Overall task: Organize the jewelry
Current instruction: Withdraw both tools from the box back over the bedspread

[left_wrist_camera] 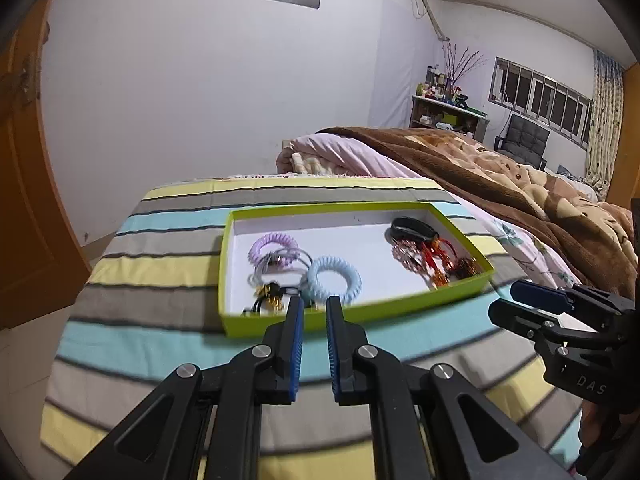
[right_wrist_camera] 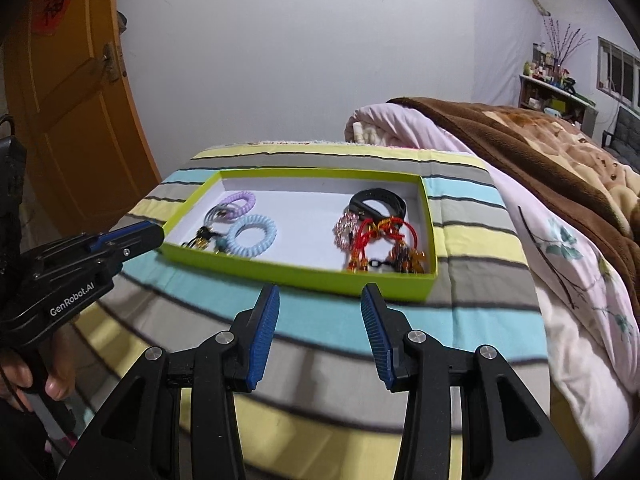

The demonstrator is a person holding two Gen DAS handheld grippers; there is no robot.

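Both grippers empty before green tray (right_wrist_camera: 296,270), jewelry inside.

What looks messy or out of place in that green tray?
Nothing is spilled or visibly damaged; all the jewelry sits inside the tray. The pieces are just heaped: coil bands overlap metal rings at the left end, and red cords tangle with beads beside the black band at the right.

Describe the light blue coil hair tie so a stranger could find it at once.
On the striped bedspread sits a shallow green tray with a white floor. In its left-hand cluster, nearest the front wall, lies the light blue coil hair tie. It is the only pale blue ring; its lilac twin lies farther back.
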